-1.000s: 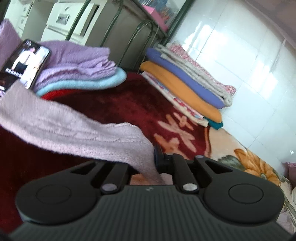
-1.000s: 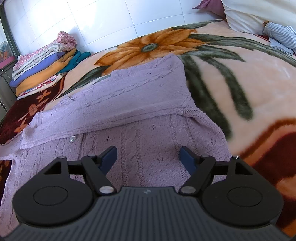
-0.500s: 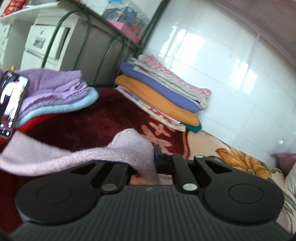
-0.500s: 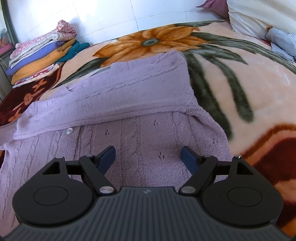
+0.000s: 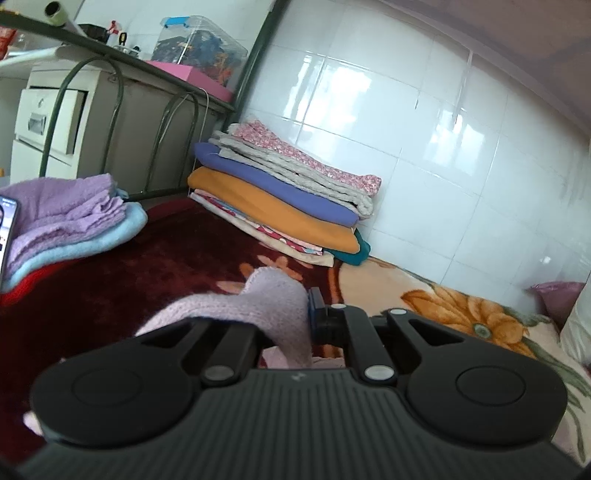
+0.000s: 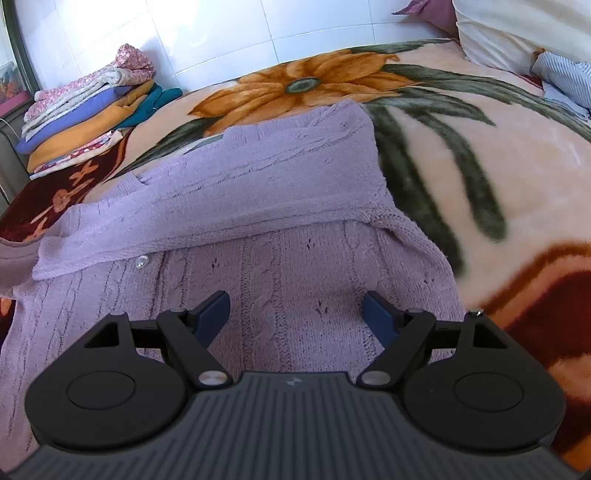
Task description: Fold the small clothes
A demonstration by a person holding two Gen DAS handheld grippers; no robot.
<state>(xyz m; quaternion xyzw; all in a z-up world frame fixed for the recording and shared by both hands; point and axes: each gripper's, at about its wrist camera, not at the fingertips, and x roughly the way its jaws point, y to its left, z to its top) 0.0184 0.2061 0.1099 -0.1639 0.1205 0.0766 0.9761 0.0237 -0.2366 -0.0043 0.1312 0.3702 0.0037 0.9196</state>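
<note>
A lilac cable-knit cardigan (image 6: 266, 236) lies spread on the flowered blanket (image 6: 480, 155), one sleeve folded across its chest, a button (image 6: 140, 262) showing. My right gripper (image 6: 297, 317) hovers just above the knit with its blue fingers (image 6: 212, 314) wide apart and nothing between them. In the left wrist view my left gripper (image 5: 304, 314) is shut on a bunched piece of the cardigan (image 5: 273, 306), which is lifted off the bed and drapes down to the left. Only one blue pad shows beside the cloth.
A stack of folded clothes (image 5: 280, 206) sits by the tiled wall (image 5: 443, 147); the same stack (image 6: 88, 110) shows at the right view's far left. Folded purple and blue towels (image 5: 70, 221) with a phone (image 5: 5, 236) lie left. Pillows (image 6: 517, 33) are at the far right.
My left gripper has risen and swung right, pulling the cardigan piece up with it; the cloth now bunches at the jaws. The right gripper has stayed in place.
</note>
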